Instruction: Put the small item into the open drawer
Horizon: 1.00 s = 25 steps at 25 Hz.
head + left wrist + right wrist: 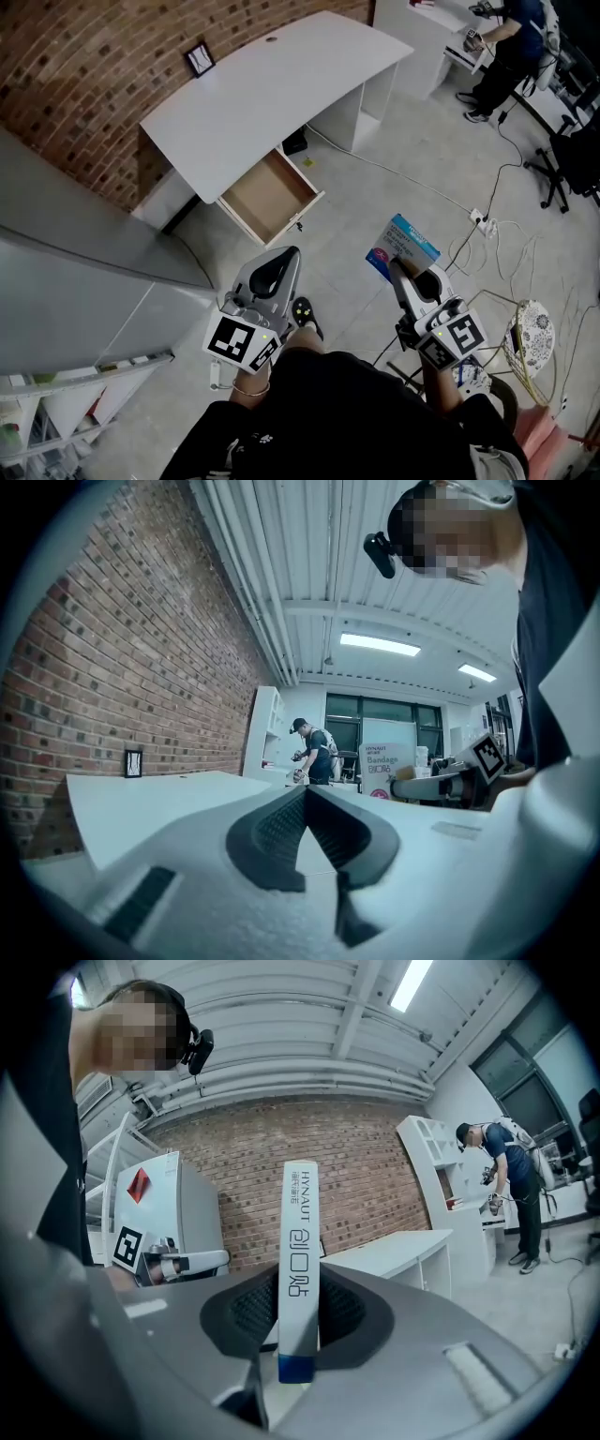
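A small white and blue bandage box (405, 242) stands edge-on between the pads of my right gripper (398, 267), which is shut on it. In the right gripper view the box (300, 1232) rises upright out of the right gripper (298, 1309). The open wooden drawer (272, 195) juts out from under the white desk (272, 89), ahead and to the left, and looks empty. My left gripper (286, 255) hovers over the floor short of the drawer. In its own view the left gripper (305, 791) is shut with nothing in it.
A picture frame (200, 59) leans on the brick wall at the desk's back. A grey cabinet (66, 281) stands at the left. Cables and a power strip (480, 220) lie on the floor at the right. A person (506, 47) stands at a far counter.
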### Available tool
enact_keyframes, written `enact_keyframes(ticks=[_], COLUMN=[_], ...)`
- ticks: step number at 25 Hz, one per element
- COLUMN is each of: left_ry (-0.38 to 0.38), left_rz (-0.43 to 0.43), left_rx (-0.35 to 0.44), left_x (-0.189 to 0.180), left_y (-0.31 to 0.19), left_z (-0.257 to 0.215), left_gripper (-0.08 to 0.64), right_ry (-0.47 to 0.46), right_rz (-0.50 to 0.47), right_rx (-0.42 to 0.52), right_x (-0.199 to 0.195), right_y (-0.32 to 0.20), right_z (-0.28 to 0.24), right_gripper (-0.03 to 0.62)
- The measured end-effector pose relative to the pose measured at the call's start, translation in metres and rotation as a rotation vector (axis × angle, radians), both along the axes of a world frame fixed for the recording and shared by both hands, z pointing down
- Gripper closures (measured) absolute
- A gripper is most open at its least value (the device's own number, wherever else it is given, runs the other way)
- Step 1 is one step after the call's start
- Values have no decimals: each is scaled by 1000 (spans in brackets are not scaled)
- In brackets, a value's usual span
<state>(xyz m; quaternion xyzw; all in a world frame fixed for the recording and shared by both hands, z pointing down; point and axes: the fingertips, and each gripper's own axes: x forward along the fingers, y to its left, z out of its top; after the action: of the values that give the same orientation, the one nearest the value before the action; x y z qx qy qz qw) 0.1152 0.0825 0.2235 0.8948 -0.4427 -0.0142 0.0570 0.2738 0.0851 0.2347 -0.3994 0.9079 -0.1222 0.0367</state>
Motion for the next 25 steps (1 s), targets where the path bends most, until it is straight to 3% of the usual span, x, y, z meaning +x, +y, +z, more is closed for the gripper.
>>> enact_keyframes(ticks=[18,25], left_ry=[23,26], left_rz=[-6,-23], left_rx=[22,33], left_x=[-77,-108], left_y=[-87,-114], left_z=[-19,-21], left_gripper=[569,569], right_ry=[23,-27], right_rz=[-3,-2], right_rx=[25,1], right_x=[-77,-111], right_y=[-87,-117], right_z=[-28,-36], right_gripper=[509,509])
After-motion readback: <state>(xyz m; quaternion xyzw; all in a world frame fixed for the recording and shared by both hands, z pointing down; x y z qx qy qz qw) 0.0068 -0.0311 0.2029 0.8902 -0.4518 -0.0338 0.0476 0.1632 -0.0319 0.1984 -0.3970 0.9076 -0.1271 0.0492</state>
